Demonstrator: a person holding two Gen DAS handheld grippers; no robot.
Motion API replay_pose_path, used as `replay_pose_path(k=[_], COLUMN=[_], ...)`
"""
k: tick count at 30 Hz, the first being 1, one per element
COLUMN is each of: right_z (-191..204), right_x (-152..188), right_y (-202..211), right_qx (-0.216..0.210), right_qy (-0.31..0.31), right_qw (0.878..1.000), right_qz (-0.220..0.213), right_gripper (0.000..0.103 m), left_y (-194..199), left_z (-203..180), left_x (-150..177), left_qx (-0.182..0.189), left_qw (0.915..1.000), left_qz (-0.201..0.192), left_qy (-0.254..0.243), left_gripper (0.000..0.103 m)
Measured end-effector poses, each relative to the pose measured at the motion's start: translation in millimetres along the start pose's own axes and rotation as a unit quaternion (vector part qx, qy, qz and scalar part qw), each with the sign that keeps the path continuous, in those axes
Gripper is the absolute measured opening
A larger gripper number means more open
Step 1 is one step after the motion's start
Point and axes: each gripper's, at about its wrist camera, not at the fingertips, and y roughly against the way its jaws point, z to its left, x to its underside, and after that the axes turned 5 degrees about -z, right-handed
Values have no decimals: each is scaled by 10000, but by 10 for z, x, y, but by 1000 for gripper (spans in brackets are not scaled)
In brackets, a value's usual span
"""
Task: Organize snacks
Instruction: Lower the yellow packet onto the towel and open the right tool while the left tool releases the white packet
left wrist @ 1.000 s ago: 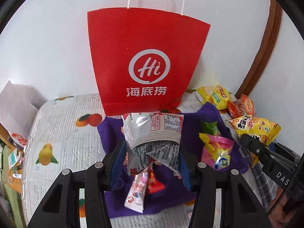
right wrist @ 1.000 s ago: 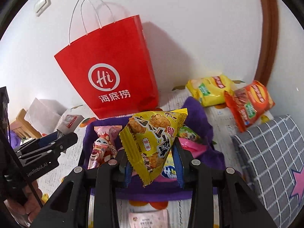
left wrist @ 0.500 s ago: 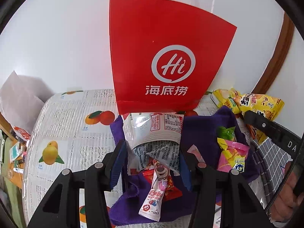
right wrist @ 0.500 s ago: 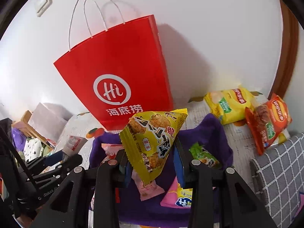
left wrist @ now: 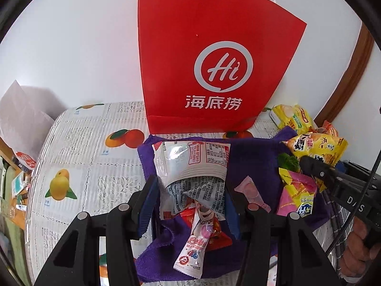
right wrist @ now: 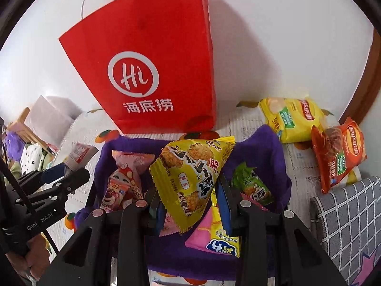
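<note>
Two handheld grippers hover over a purple cloth [right wrist: 273, 147] spread on a fruit-print table [left wrist: 78, 147], each carrying a snack. The left gripper [left wrist: 190, 205] pinches a silver-white packet [left wrist: 193, 164] between its blue pads, jaws partly apart around it. The right gripper [right wrist: 190, 205] is clamped on a yellow packet [right wrist: 190, 174], held upright above the cloth. Pink and green snacks already lie on the cloth, a red bag [right wrist: 152, 66] stands against the wall behind, and two crisp bags [right wrist: 295, 119] wait on the table at right. The step appears to be delivery: both packets are over the pile but not yet set down. Next, each gripper likely needs to lower and let go without tangling with the other.
</note>
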Motion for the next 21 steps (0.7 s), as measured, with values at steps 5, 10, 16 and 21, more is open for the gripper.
replay_pose_path(k=[5,10,16,21], right_z=[35,58,85,127], right_x=[38,61,107,150], right_y=[-71,-127,-256,-380], right_qx=[-64,-57,-30,-5], right_qy=[59,122,176,211], right_qw=[9998,9996,9986,9974], right_qz=[151,260,495,695], right_gripper=[37,37,37,37], left_y=[-29,-30,-24,-41], left_z=[-10,0,-1,-24], left_x=[11,10,12,20], left_qx=[4,17,0,12], left_qw=[10000,10000,10000,10000], left_qz=[47,43,31,60], left_qy=[-15,-2,8,-31], left_gripper=[50,50,50,50])
